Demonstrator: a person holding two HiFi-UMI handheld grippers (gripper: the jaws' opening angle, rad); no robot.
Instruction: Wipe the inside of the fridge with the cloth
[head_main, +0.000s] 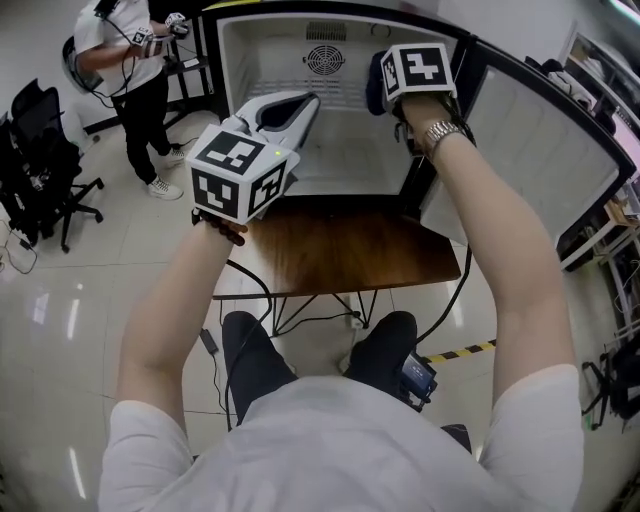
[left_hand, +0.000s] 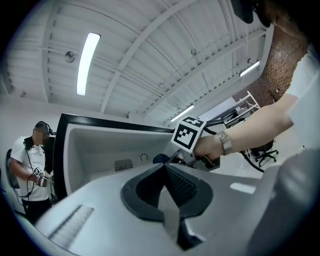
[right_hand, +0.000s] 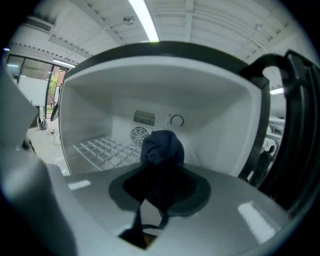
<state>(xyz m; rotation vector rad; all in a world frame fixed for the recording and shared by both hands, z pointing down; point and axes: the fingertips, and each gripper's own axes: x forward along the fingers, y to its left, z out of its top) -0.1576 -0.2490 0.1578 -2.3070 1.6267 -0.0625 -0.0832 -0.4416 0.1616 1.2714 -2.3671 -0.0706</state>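
Observation:
A small fridge (head_main: 345, 150) stands open on a wooden table, its white inside bare apart from a wire shelf (right_hand: 107, 150), a round fan grille (right_hand: 140, 134) and a dial (right_hand: 176, 120) on the back wall. My right gripper (head_main: 388, 88) is at the fridge mouth, upper right, shut on a bunched dark blue cloth (right_hand: 161, 145); the cloth (head_main: 374, 80) pokes out ahead of the marker cube. My left gripper (head_main: 303, 102) hovers at the left of the opening, its jaws shut with nothing between them (left_hand: 165, 170). It looks across at the right gripper's cube (left_hand: 189, 134).
The fridge door (head_main: 545, 150) hangs open to the right. The brown table (head_main: 340, 250) carries the fridge at its far side. A person (head_main: 125, 60) stands at the back left beside a black office chair (head_main: 40, 150). Cables run under the table.

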